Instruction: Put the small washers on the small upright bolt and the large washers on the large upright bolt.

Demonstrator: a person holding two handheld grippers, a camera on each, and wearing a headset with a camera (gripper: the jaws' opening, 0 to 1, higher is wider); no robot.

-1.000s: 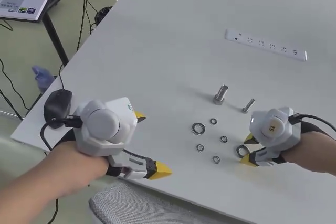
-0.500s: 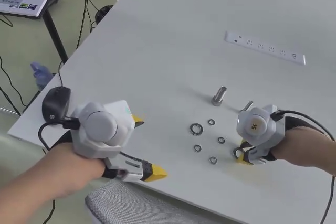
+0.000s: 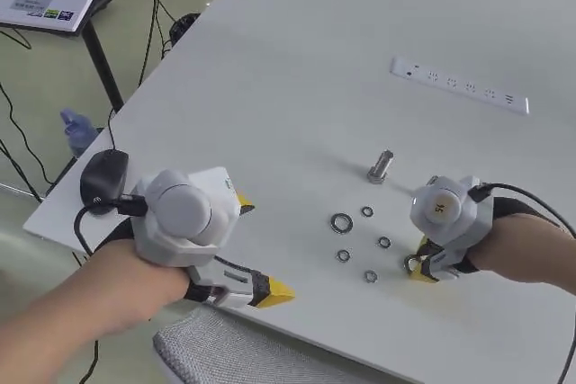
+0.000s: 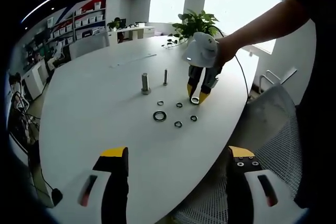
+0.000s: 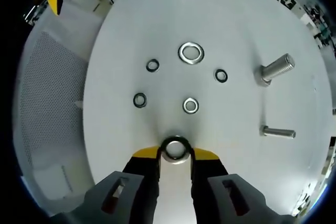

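The white desk (image 3: 297,69) carried everything in one tight cluster near its front edge, apparently so that both bolts and all the loose rings sat within an easy reach, with a power strip (image 3: 459,85) lying well apart at the back; the left tool (image 4: 177,153) hovered at the near edge with its jaws spread wide and nothing between them, seemingly parked clear so as not to crowd the work; the right tool (image 3: 421,267) pointed down at the desk with its jaws closed on a large washer (image 5: 176,148), pinched across its rim, though whether the ring had left the surface could not be told; the large bolt (image 3: 381,166) stood head-down with its threaded shank up, which left it ready to take that ring from above; the small bolt (image 5: 278,132) stood just beside it in the same way; the other large washer (image 3: 341,221) lay flat and untouched in front of the bolts; four small washers (image 5: 190,105) lay scattered around it, none yet threaded on, so the task looked barely begun.
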